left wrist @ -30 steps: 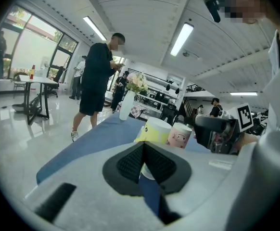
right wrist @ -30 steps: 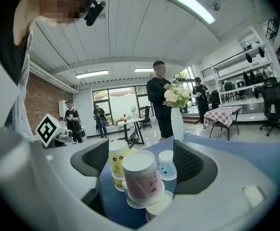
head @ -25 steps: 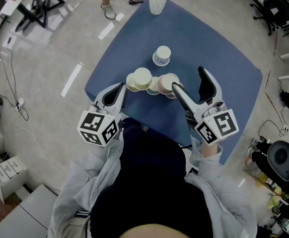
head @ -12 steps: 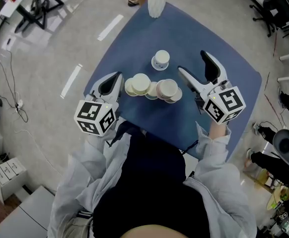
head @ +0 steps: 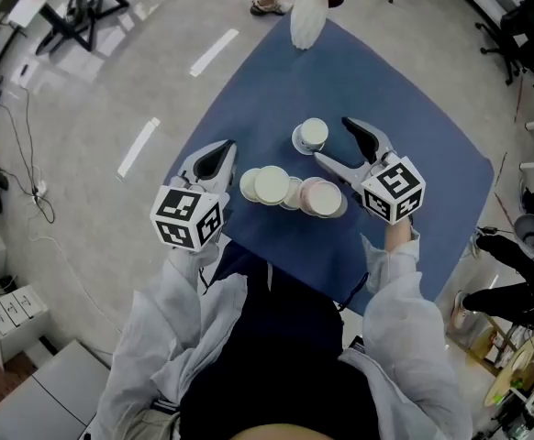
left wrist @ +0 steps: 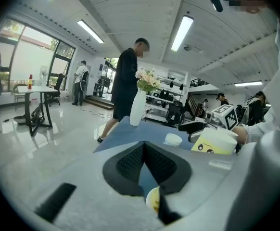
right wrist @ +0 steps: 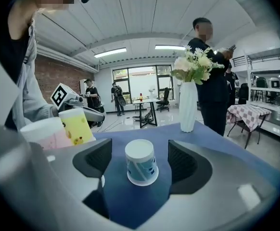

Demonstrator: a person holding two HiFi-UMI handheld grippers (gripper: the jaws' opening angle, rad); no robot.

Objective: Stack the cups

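Right gripper [head: 335, 141], jaws spread but just narrowing, straddles the upturned blue-printed cup [right wrist: 141, 165] — centre it before squeezing; left gripper [left wrist: 143, 150] pressed together.

On the desk [head: 405, 90] the vase [head: 305, 21] stands at the far corner. The far cup [head: 314, 134] stands alone, between the jaws of the right hand-held gripper [head: 339, 143], which have just been closing; it touches neither jaw. Nearer, the left cup [head: 272, 184] and the right cup [head: 323, 197] stand in one row, with another cup partly hidden between them. The left hand-held gripper [head: 217, 157] is just left of this row, at the left edge of the desk.
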